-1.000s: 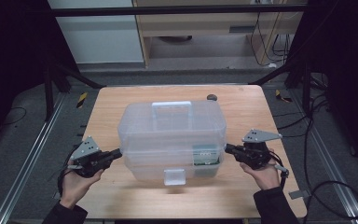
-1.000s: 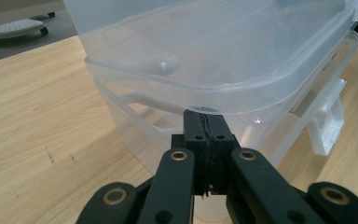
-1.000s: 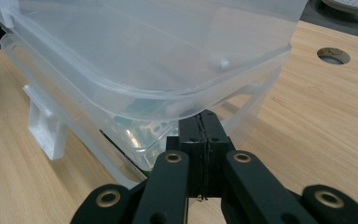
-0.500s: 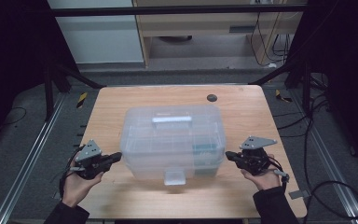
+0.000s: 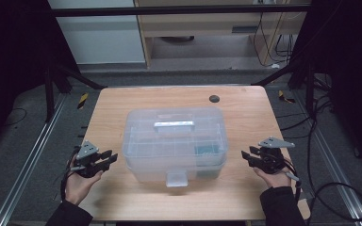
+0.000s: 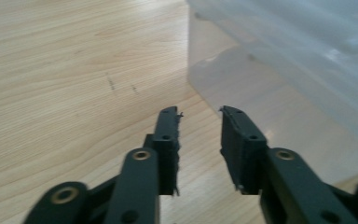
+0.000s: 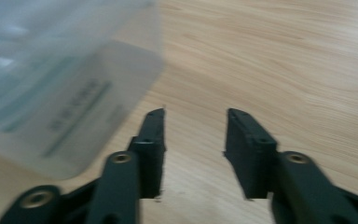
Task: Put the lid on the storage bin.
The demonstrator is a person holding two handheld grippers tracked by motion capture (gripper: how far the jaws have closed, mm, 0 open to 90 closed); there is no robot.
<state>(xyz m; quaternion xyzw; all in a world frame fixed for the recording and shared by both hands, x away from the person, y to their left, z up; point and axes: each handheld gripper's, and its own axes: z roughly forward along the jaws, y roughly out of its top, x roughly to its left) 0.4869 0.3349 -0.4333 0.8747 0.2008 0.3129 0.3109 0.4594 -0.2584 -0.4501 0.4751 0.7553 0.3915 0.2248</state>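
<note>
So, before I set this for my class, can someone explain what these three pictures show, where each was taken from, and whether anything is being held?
A person sits at a light wooden table, a hand-held gripper in each hand. The high view looks down from above: the left hand-held gripper and right hand-held gripper flank a clear plastic lidded storage box. The two gripper views come from cameras riding on those tools, looking along their black jaws. Both pairs of jaws have just been opening, with nothing between them, so nothing is held. A small dark round disc lies near the far edge.

A light wooden table (image 5: 122, 108) carries a translucent plastic storage box (image 5: 175, 141) and a small dark disc (image 5: 213, 99).
</note>
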